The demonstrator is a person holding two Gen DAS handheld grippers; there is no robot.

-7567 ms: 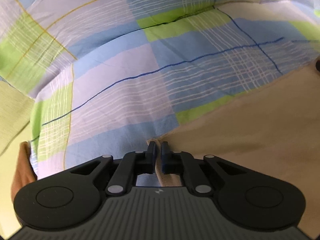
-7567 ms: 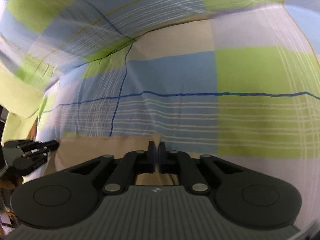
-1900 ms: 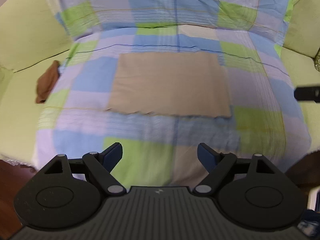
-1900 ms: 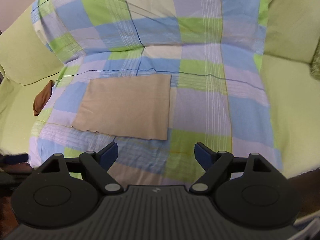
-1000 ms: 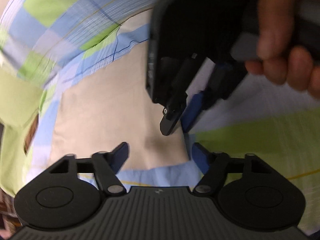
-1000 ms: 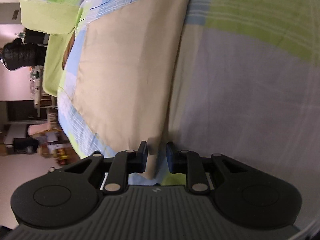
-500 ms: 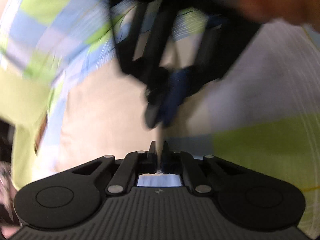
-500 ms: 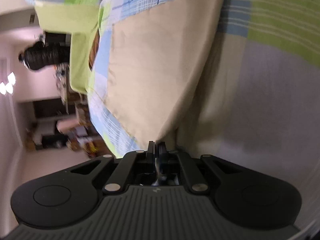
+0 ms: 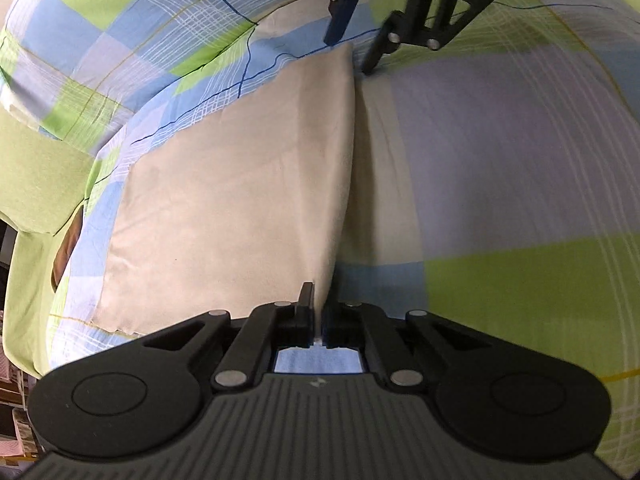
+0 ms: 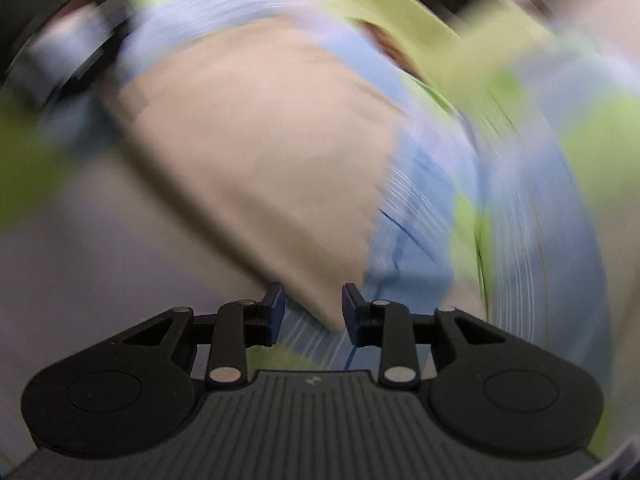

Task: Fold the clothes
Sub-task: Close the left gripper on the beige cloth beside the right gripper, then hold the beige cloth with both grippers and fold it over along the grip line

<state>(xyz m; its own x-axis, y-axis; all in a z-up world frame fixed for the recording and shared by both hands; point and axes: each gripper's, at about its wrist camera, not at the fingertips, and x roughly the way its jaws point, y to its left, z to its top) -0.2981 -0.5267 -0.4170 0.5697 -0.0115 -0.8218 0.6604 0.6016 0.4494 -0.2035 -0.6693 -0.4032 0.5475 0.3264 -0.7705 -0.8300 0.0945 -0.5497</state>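
The beige cloth lies flat on the checked bedcover, its right edge raised for folding over. The left tool is clamped on the near corner. The right tool, blurred, seems parted around the far corner, not gripping.

Left gripper: black two-finger, jaws closed on near corner of beige folded cloth. Cloth: lies on blue, green and lilac checked bedsheet, right edge lifted. Right gripper: black, blue-padded fingers spread, at cloth's far corner.
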